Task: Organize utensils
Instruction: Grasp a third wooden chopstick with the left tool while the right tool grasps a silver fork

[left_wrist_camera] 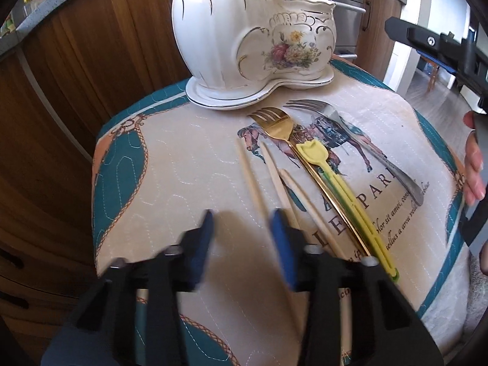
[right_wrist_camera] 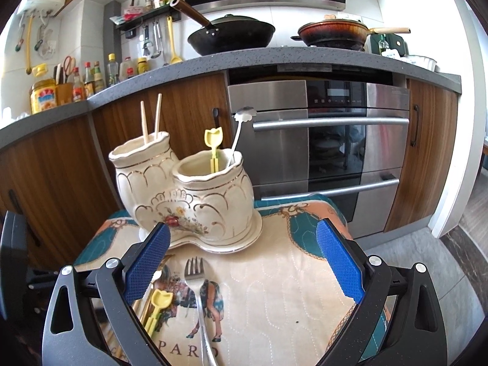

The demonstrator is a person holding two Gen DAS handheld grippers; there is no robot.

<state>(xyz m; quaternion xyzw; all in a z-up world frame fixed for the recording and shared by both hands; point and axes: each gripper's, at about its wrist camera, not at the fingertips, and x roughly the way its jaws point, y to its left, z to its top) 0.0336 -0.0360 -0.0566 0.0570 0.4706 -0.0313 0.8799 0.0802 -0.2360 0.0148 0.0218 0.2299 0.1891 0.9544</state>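
My left gripper: jaws apart, nothing btwn them, low over cloth just left of loose chopsticks. My right gripper: jaws wide apart, empty, above silver fork. Gold fork and yellow pick lie btwn chopsticks and silver fork. Ceramic holder: 2 chopsticks in tall pot, picks in short pot.

Wood cabinets, grey countertop, steel oven, white-tiled wall.
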